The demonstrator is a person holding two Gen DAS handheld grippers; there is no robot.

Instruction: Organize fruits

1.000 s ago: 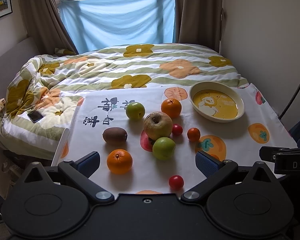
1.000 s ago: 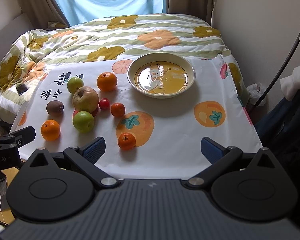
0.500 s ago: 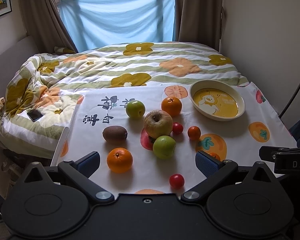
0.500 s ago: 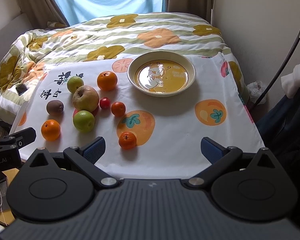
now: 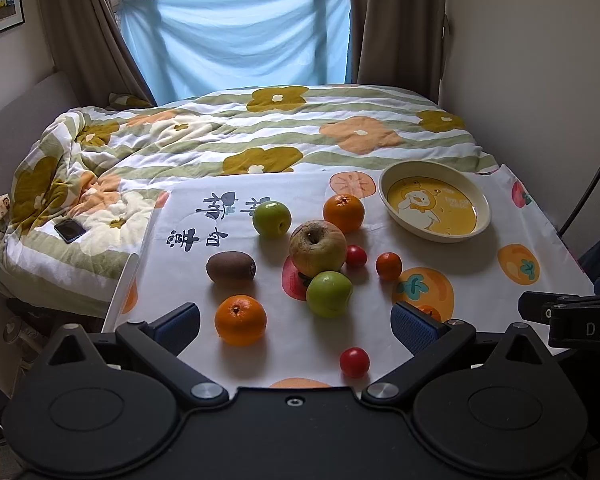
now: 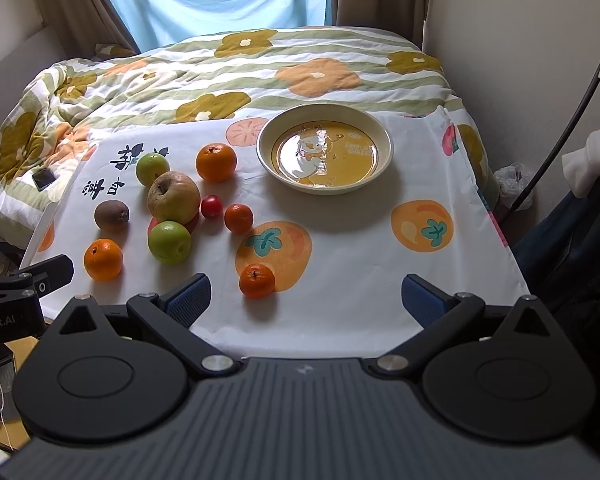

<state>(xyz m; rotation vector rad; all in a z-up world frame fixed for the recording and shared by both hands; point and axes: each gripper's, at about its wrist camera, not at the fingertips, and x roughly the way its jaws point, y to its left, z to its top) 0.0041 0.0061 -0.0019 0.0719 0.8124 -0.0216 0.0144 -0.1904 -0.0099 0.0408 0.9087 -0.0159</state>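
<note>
left claw and right claw, both spread wide and empty, at the bench's near edge. small tangerine near that edge; fruit cluster around the large apple toward the left edge; yellow bowl at the far right corner.

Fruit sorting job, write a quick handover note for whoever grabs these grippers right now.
Left hand-held gripper: open, empty, hovering at the near edge of the cloth.
Right hand-held gripper: open, empty, also at the near edge.
Yellow duck plate: far right, nothing in it.
Fruit, all loose on the cloth left of the plate: big apple, two green apples, kiwi, oranges, small tangerines, cherry tomatoes.
Done: nothing visibly sorted.
Left: every piece, presumably into the plate.
</note>
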